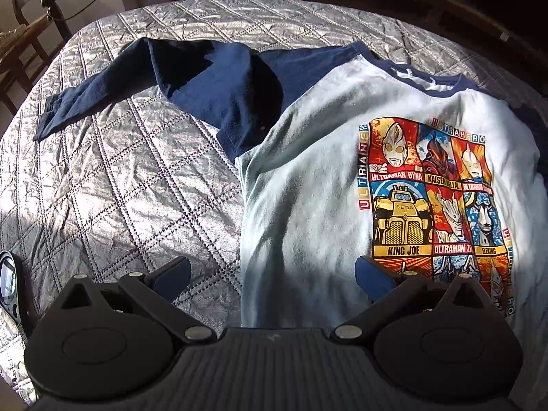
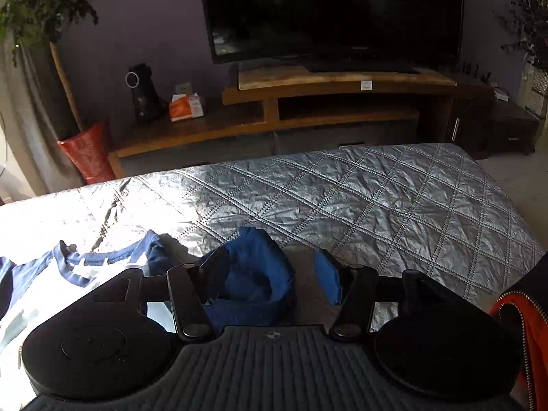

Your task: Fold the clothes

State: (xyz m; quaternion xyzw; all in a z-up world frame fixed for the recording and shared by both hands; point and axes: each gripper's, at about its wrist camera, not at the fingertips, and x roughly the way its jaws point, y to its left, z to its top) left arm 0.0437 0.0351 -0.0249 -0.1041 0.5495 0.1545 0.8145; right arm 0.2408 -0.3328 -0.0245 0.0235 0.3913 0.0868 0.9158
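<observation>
Here the shirt (image 1: pixel 308 185), pale cotton with navy sleeves, lies flat across the quilted silver bed (image 1: pixel 120 178); its print reads "ULTRAHERO", "KING JOE". Left gripper (image 1: pixel 274 274) and right gripper (image 2: pixel 270 274) jaws stand wide, gripping nothing.

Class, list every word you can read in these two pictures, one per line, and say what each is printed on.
All legible text is on the shirt's colour print:
"ULTRAMAN DYNA"
"KAISER BELIA"
"KING JOE"
"ELEKING"
"ULTRAHERO" along the print's border
"ULTRAMAN Z..." and a third "ULTRAMAN...": cut off by folds.
TV logo, orange box, white tag on the stand: too small to read.
</observation>
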